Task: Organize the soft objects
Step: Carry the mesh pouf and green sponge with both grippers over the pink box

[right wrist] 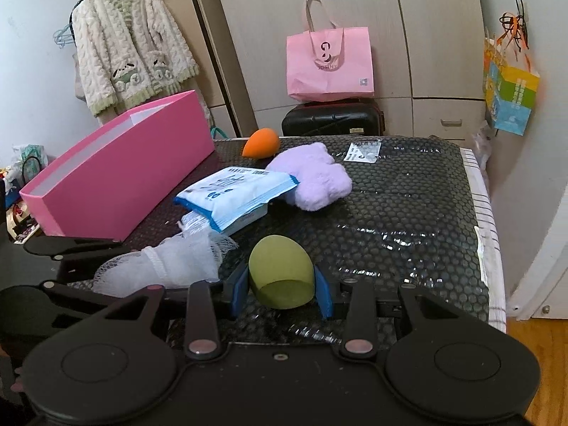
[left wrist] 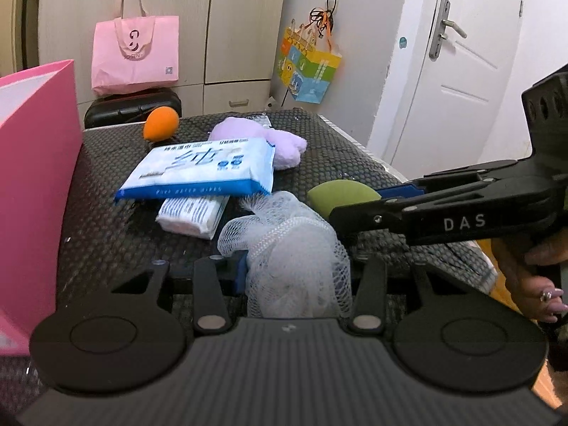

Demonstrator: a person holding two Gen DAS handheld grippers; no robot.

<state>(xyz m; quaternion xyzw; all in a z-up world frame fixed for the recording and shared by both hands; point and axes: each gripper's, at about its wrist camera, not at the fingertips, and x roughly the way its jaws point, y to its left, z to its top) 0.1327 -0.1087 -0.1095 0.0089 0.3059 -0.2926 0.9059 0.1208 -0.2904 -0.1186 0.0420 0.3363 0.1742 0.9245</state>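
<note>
left tool (left wrist: 296, 269): pinching the white mesh pouf (left wrist: 294, 262), blue pads pressed into its sides. Netting bulges up past the fingers, so the grip is on the lower bulk, not the loose frill.
right tool (right wrist: 281, 285): pinching the green sponge (right wrist: 280, 273) across its width, flat cut end toward me. Pads sit at its widest part, which I judge keeps it from squirting out.
pink box (right wrist: 117, 177): open-topped, on the table's left edge. My landmark and likely the drop target.
pouf vs box: just right of the box's near end, close by.
green sponge vs box: further right of the box, beyond the pouf, well apart.
not yet picked: wipes pack (right wrist: 238, 191) lying over a tissue pack (left wrist: 193, 214), right of the box's middle; purple plush (right wrist: 312, 181) beyond that; orange sponge (right wrist: 261, 143) near the box's far end.
table (right wrist: 408, 213): black bubble-wrap cover, grippy I'd guess.
next: probably carry both to the box.
</note>
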